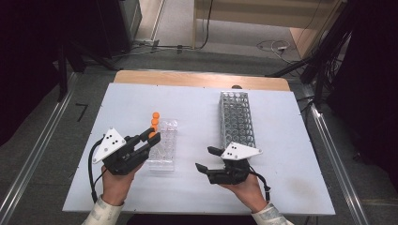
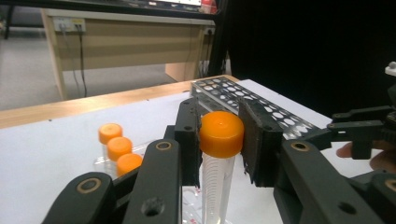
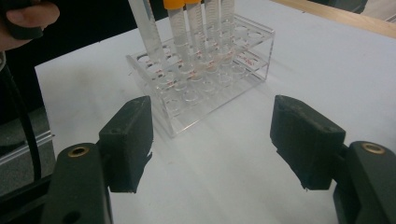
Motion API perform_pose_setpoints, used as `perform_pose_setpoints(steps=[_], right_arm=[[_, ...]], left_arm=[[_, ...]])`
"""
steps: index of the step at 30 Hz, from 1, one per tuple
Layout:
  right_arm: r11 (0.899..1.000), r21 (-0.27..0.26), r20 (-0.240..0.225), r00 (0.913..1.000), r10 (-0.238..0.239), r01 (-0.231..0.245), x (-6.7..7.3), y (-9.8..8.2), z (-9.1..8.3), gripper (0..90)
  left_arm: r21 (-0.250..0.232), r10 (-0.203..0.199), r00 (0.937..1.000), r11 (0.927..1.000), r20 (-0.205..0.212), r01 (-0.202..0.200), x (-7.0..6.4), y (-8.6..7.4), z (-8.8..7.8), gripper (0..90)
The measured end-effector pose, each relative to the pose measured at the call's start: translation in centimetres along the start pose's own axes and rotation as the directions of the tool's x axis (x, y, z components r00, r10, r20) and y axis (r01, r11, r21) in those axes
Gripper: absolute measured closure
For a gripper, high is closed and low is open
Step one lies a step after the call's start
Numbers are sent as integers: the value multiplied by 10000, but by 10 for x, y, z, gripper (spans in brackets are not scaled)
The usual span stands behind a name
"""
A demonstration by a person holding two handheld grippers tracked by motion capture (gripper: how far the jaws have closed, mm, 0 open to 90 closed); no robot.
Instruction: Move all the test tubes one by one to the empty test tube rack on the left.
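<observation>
The left tool [image 2: 219, 140] is clamped on an orange-capped tube [image 2: 221, 135]; the right tool [image 3: 212, 140], jaws apart, faces the clear rack [image 3: 205, 88], whose lower tiers show from here.

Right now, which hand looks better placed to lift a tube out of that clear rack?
Left. Its gripper is already closed on an orange-capped tube in the clear rack; the right gripper hangs open, apart.

A smooth, slightly glossy orange plastic cap [image 2: 221, 133] is being pinched by the matt black plastic left tongs [image 2: 223, 140], their pads [image 2: 258, 140] looking rough-textured. The small rack [image 3: 205, 70] is being seen as clear glossy acrylic, the long rack [image 1: 237, 119] as perforated shiny metal. The table [image 1: 281, 187] is being topped in matt white with a wood edge.
</observation>
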State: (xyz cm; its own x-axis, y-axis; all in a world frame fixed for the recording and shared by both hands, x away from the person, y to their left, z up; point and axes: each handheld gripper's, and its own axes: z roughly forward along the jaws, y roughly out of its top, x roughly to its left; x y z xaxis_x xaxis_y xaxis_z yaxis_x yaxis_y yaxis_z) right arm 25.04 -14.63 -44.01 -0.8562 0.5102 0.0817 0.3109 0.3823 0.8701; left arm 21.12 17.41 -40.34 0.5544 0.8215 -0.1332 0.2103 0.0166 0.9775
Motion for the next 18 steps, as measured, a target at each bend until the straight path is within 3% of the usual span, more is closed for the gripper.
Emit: perform_pose_setpoints(steps=[9, 18], right_arm=[[10000, -6, 33, 10000, 0, 0, 0, -1, -1, 293], [10000, 4, 20, 10000, 27, -27, -1, -1, 0, 297]], left_arm=[[-95, 210, 9971, 9997, -734, -217, 9, 0, -5, 703], [17, 372, 9934, 9993, -1088, -373, 14, -4, -3, 704]])
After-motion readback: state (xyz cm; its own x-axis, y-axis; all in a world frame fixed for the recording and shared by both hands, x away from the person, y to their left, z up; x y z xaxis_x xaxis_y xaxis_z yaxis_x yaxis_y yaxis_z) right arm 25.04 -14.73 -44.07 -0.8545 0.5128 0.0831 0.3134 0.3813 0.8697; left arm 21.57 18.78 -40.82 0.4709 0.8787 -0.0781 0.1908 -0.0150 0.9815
